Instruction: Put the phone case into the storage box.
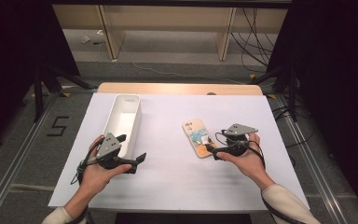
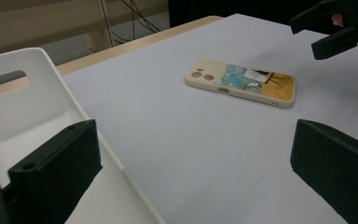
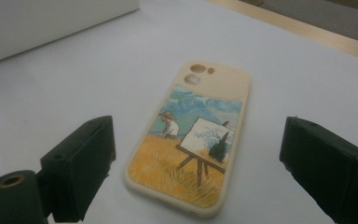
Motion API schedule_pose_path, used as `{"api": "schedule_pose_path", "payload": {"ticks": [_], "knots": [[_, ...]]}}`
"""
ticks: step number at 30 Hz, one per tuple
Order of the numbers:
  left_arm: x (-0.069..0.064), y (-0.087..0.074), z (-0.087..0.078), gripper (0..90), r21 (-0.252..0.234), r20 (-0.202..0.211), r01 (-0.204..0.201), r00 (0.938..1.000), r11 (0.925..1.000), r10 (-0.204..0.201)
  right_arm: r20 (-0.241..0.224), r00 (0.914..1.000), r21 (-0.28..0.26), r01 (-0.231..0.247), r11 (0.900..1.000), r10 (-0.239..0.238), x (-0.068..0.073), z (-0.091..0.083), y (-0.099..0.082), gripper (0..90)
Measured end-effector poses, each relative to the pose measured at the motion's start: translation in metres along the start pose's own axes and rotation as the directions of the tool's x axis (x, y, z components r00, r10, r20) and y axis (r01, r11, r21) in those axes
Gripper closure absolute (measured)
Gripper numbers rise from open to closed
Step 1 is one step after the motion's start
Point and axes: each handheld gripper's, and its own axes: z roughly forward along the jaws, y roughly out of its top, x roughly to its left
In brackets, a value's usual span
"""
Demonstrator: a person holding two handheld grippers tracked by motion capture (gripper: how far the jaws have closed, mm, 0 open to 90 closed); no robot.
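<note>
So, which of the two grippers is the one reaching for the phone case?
The right gripper: its open jaws point at the phone case, straddling its near end without touching. The left gripper sits beside the white bin.

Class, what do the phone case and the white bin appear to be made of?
Phone case: probably soft matte plastic or silicone; rounded cream rim, printed painting, no glare.
Bin: likely rigid moulded plastic; smooth, slightly glossy white walls with a cut-out handle slot.
</note>
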Motion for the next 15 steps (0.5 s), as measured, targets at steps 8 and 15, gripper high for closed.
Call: {"api": "schedule_pose_path", "payload": {"ticks": [8,15], "knots": [[0.0,0.0,0.0,1.0,0.001,-0.004,0.0,1.0,1.0,0.0,0.006,1.0,0.033,0.0,0.9995,0.0,0.001,0.016,0.006,10.8],[0.0,0.0,0.0,1.0,0.0,-0.001,0.001,1.0,1.0,-0.001,0.01,0.9999,0.047,-0.007,0.9989,0.006,0.002,0.03,0.014,10.5]]}}
